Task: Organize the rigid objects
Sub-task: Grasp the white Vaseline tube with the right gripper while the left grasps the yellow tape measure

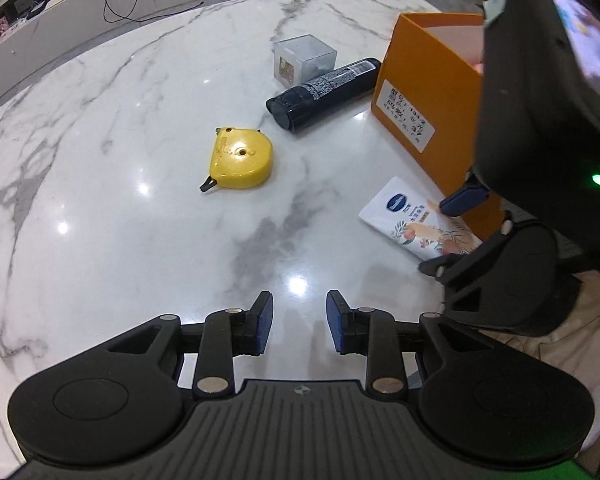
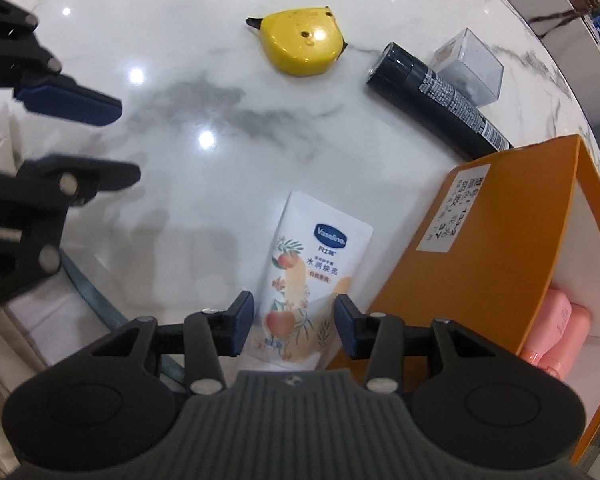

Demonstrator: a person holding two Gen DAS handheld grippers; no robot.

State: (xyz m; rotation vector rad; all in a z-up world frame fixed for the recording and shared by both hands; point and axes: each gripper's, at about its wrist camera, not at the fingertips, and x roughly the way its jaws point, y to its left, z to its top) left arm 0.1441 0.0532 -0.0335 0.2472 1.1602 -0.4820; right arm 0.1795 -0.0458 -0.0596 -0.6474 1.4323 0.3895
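A white Vaseline tube (image 2: 308, 276) lies on the marble table beside an orange box (image 2: 480, 256). My right gripper (image 2: 294, 326) is open, its fingers on either side of the tube's lower end. The tube (image 1: 412, 220) and the box (image 1: 428, 92) also show in the left wrist view, with the right gripper (image 1: 446, 236) over the tube. My left gripper (image 1: 299, 322) is open and empty above bare marble. A yellow tape measure (image 1: 240, 158), a black spray can (image 1: 324, 94) and a clear cube box (image 1: 304, 62) lie beyond it.
A pink item (image 2: 556, 332) lies inside the orange box. The table's far edge (image 1: 100, 40) curves at the back, with a router and cables on a counter behind. The left gripper (image 2: 92, 140) shows at the left of the right wrist view.
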